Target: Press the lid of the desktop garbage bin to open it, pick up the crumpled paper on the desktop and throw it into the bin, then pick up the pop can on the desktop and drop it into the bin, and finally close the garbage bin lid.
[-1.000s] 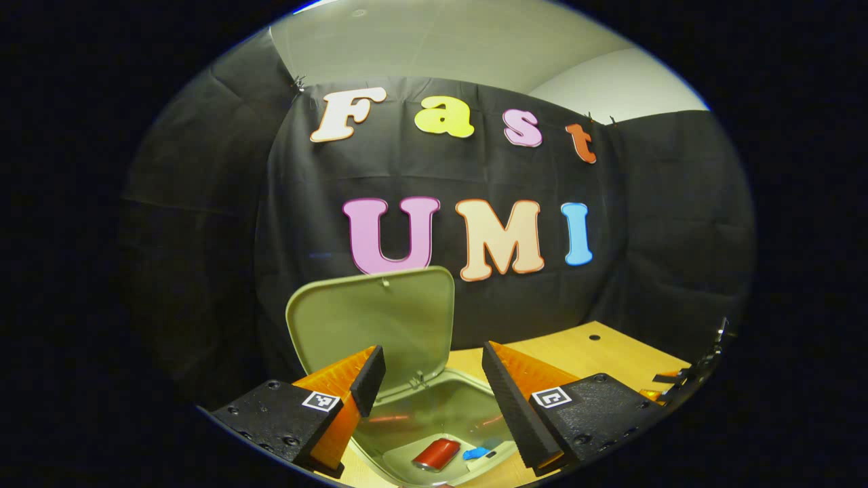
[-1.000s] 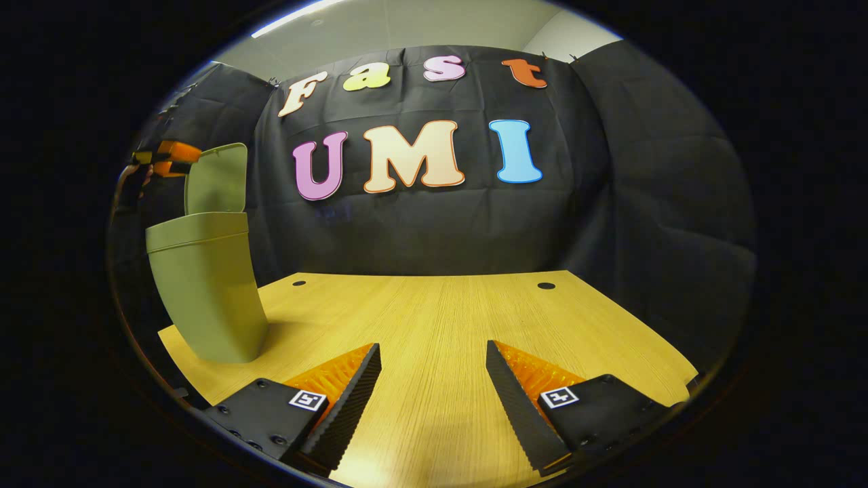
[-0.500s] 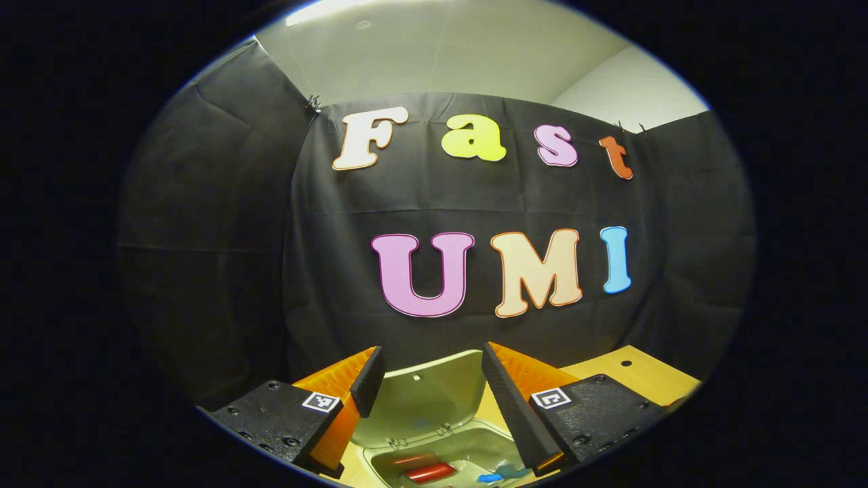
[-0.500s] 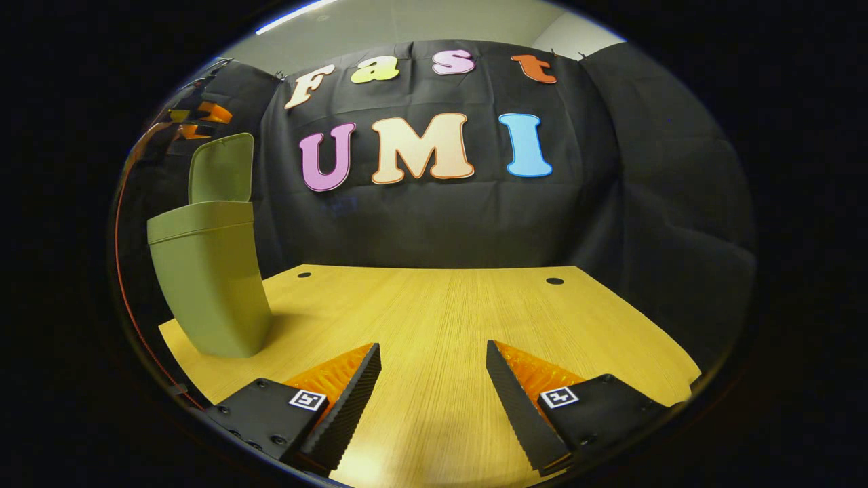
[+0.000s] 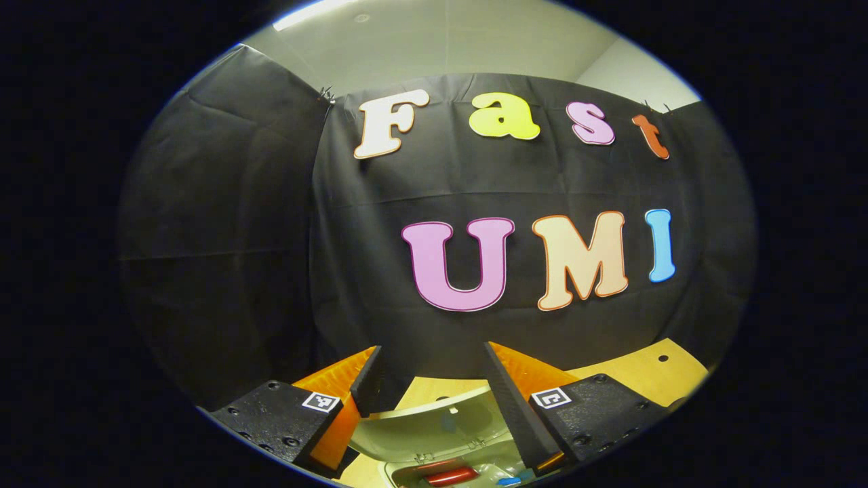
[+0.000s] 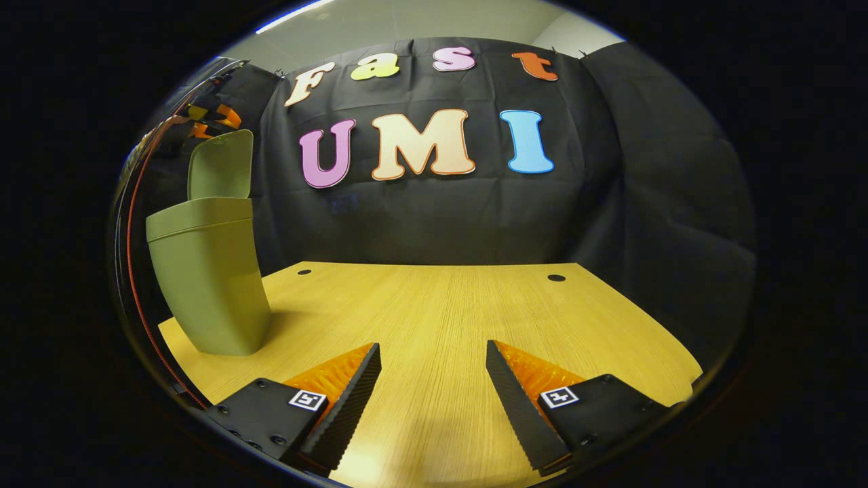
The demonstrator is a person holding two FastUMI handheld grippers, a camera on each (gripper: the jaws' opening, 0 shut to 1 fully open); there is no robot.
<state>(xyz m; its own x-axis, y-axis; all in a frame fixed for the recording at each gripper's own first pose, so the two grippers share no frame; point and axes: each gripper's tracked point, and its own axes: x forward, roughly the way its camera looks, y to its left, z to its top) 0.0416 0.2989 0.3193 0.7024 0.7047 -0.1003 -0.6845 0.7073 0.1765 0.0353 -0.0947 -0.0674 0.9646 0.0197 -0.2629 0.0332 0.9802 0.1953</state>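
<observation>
Left gripper [image 5: 432, 386]: jaws apart, nothing between them, above the bin [image 5: 441, 468], whose raised lid [image 5: 434, 423] sits between the fingers at 6 o'clock. Pop can [image 5: 449, 476] lies inside the bin. Right gripper [image 6: 432, 386]: jaws apart, nothing held, over bare desktop [image 6: 434, 305]; bin stands at 9 o'clock, lid up.

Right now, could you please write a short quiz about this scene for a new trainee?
1. True or false: the bin lid stands open.
2. What red thing lies inside the bin? A) apple B) can C) cup
3. Fill in: both the left claw and the right claw are ____ and hold nothing.

Key: 1 true; 2 B; 3 open.
</observation>
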